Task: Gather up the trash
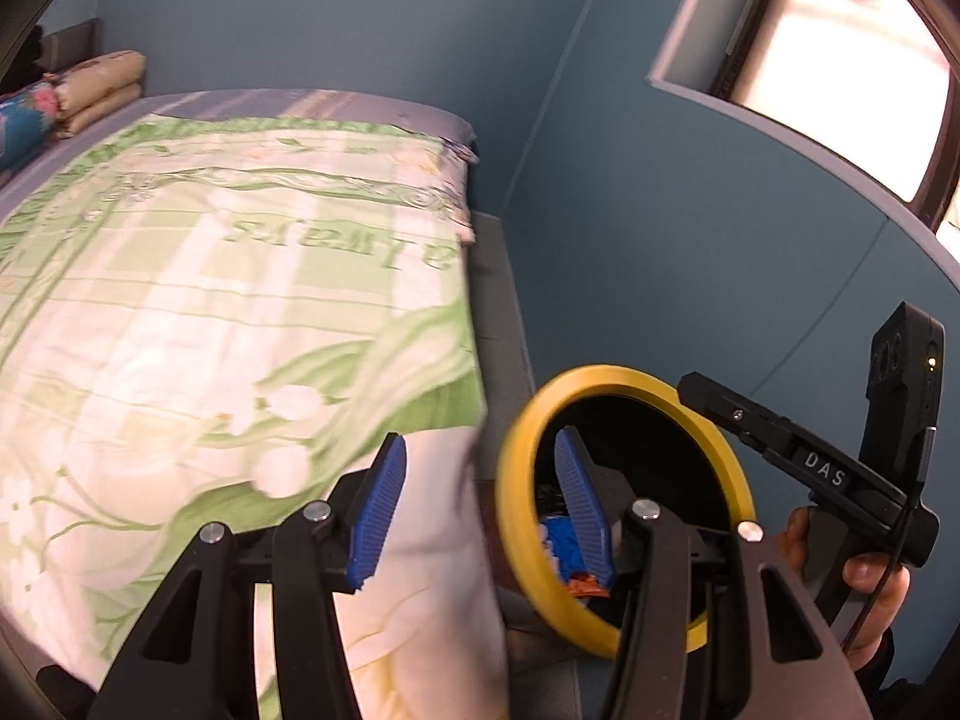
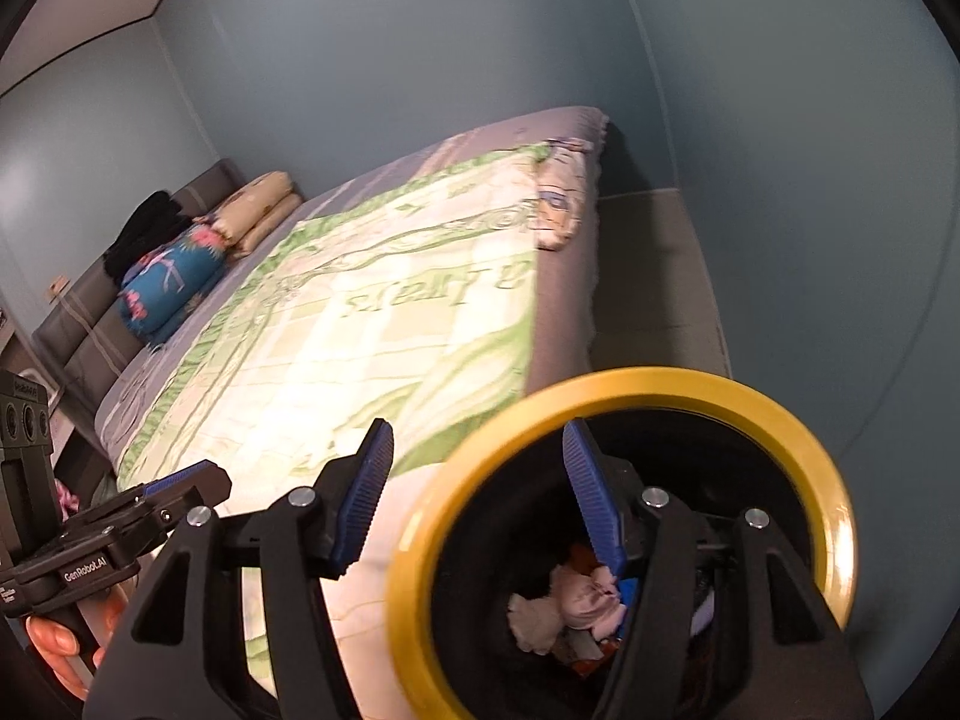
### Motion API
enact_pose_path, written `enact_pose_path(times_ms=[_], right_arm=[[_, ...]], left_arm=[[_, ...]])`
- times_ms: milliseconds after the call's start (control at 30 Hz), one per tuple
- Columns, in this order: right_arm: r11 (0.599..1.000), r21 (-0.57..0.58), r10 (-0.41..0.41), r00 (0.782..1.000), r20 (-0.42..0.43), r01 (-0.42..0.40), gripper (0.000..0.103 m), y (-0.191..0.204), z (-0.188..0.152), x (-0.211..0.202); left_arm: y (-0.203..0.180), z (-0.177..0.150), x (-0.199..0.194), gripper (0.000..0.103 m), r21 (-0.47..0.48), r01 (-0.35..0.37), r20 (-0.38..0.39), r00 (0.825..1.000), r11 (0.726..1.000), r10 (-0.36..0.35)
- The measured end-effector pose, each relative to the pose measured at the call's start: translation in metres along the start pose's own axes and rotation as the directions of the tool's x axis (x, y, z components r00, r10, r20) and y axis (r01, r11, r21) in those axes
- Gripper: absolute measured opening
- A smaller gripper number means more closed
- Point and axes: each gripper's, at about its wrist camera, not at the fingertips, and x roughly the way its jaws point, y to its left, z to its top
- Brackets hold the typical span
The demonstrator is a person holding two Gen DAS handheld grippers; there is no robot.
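A black trash bin with a yellow rim stands beside the bed; in the right wrist view the yellow rim fills the lower right. Inside it lie crumpled tissues and blue and orange wrappers. My left gripper is open and empty, its right finger over the bin's mouth. My right gripper is open and empty, its right finger above the bin's opening. The right gripper's body shows in the left wrist view; the left gripper's body shows in the right wrist view.
A bed with a green and white floral quilt takes up the left; it also shows in the right wrist view. Folded pillows and bedding lie at the headboard. Blue walls and a window stand on the right.
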Motion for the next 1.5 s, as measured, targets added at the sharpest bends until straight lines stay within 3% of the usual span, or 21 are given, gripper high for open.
enact_pose_path(times_ms=[167, 667, 1067, 1267, 1400, 1500], right_arm=[[0.998, -0.055, 0.036, 0.999, 0.0, -0.036, 0.058, 0.029, 0.002, 0.003], [0.978, -0.153, 0.146, 0.989, 0.02, -0.141, 0.082, 0.097, 0.003, -0.009], [0.962, -0.206, 0.189, 0.982, 0.032, -0.178, 0.095, 0.131, -0.014, -0.018], [0.955, -0.226, 0.209, 0.977, 0.049, -0.193, 0.095, 0.141, -0.028, -0.021], [0.945, -0.243, 0.236, 0.971, 0.048, -0.218, 0.095, 0.148, -0.037, -0.02], [0.94, -0.255, 0.25, 0.967, 0.054, -0.228, 0.095, 0.153, -0.043, -0.022]], left_arm=[[0.024, -0.002, -0.029, 0.052, -0.041, -0.058, 0.04, 0.997, 0.998, 0.059], [0.077, -0.013, -0.105, 0.068, -0.127, -0.187, 0.148, 0.968, 0.974, 0.205], [0.089, -0.039, -0.159, 0.083, -0.142, -0.288, 0.266, 0.91, 0.947, 0.317], [0.091, -0.059, -0.174, 0.086, -0.142, -0.322, 0.314, 0.882, 0.936, 0.351], [0.093, -0.073, -0.179, 0.086, -0.155, -0.316, 0.318, 0.881, 0.936, 0.35], [0.088, -0.083, -0.183, 0.086, -0.152, -0.356, 0.339, 0.857, 0.922, 0.387]])
